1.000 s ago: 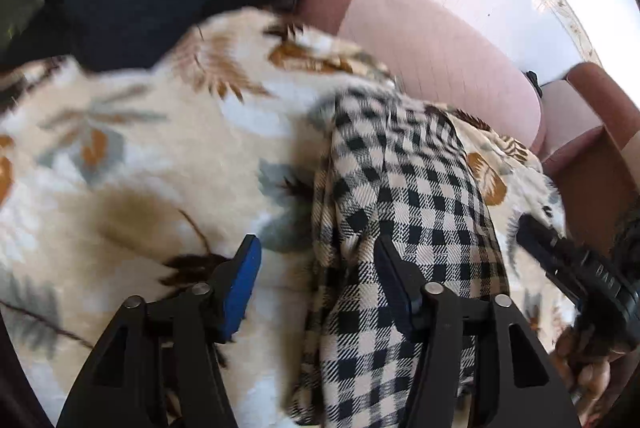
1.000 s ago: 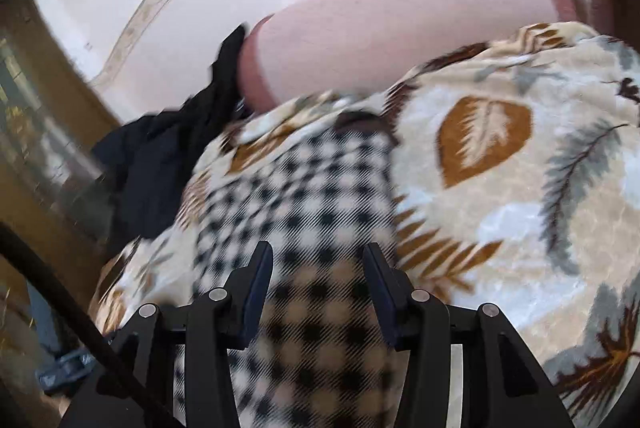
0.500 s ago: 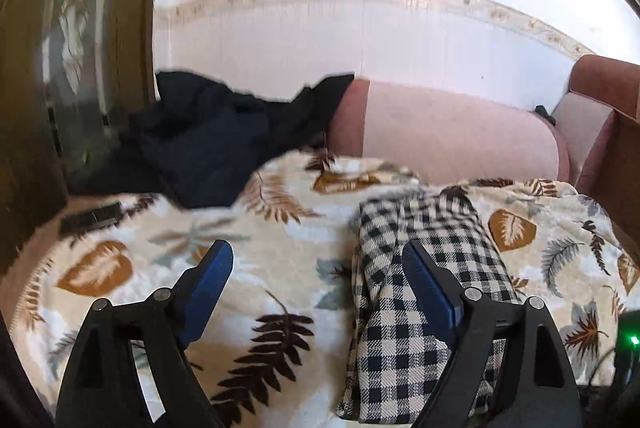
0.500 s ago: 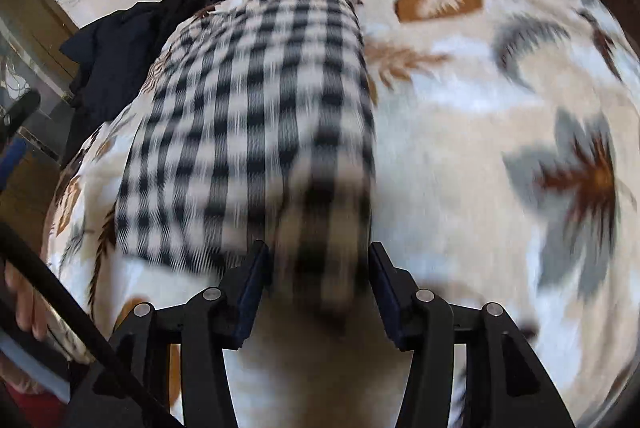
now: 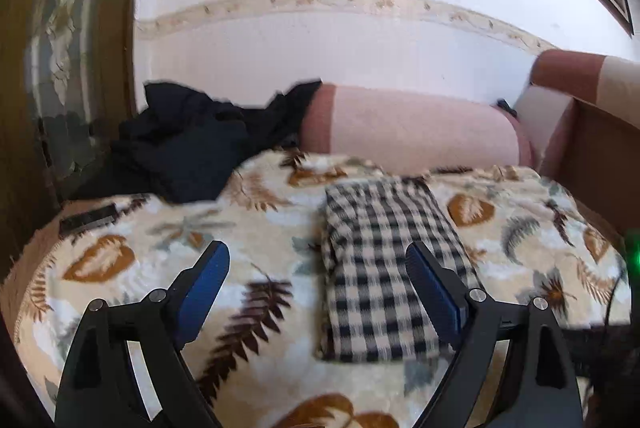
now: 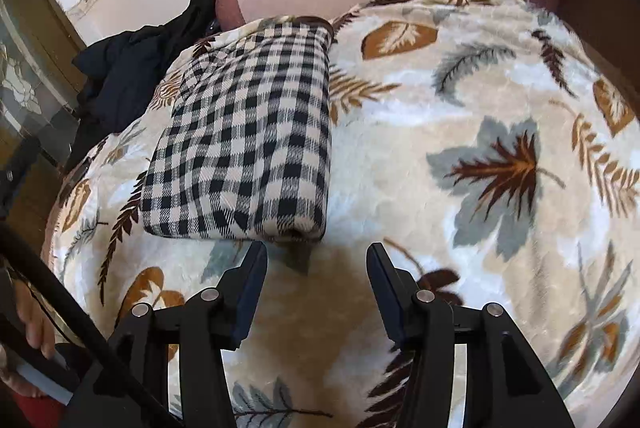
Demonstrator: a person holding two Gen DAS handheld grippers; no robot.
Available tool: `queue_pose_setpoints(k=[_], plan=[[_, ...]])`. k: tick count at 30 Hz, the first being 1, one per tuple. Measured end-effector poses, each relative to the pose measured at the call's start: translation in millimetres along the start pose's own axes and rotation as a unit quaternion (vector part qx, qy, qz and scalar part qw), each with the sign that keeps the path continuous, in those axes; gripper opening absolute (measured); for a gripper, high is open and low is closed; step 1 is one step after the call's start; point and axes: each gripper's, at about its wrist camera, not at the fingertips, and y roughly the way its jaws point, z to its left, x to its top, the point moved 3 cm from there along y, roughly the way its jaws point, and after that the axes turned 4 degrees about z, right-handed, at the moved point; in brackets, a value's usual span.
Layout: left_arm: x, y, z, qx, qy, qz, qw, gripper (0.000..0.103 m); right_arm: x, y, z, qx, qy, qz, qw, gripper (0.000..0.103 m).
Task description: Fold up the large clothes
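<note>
Folded checked garment (image 6: 248, 132) on blanket (image 6: 460, 116)

Left gripper (image 5: 318, 262) fingers just opened wide, empty; right gripper (image 6: 316, 262) fingers parted, empty, angled down.

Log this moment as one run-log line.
stage: fold done, released | checked garment: folded, flat on leaf blanket | left gripper: just opened, empty | right gripper: open, empty, clear of garment | black clothes: unfolded behind

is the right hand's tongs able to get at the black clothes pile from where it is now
Probably yes. The right tongs stand open and empty, and nothing blocks the black clothes pile, though the folded checked garment lies between them and must be reached over or around.
</note>
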Motion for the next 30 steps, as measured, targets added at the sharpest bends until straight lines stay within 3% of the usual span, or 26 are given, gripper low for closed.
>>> queue_pose_setpoints(k=[9, 12, 15, 19, 26, 30], plan=[[-24, 44, -8, -0.004, 0.027, 0.076, 0.9967, 0.089, 46, 20, 16, -0.042, -0.045, -0.034, 0.998, 0.059], [-32, 57, -9, 0.013, 0.036, 0.088, 0.9954, 0.089, 51, 33, 8, -0.036, -0.04, -0.05, 0.997, 0.059], [-38, 69, -5, 0.021, 0.033, 0.107, 0.9935, 0.089, 56, 44, -4, -0.032, -0.014, -0.032, 0.999, 0.059], [-45, 87, 2, 0.015, 0.013, 0.143, 0.9895, 0.089, 70, 37, -10, -0.011, 0.001, -0.058, 0.998, 0.059], [-42, 100, 13, 0.002, -0.021, 0.172, 0.9849, 0.089, 66, 46, 23, -0.021, -0.048, -0.074, 0.996, 0.059], [-41, 98, 20, 0.013, -0.021, 0.17, 0.9851, 0.089, 54, 67, 44, -0.039, -0.09, -0.043, 0.994, 0.058]])
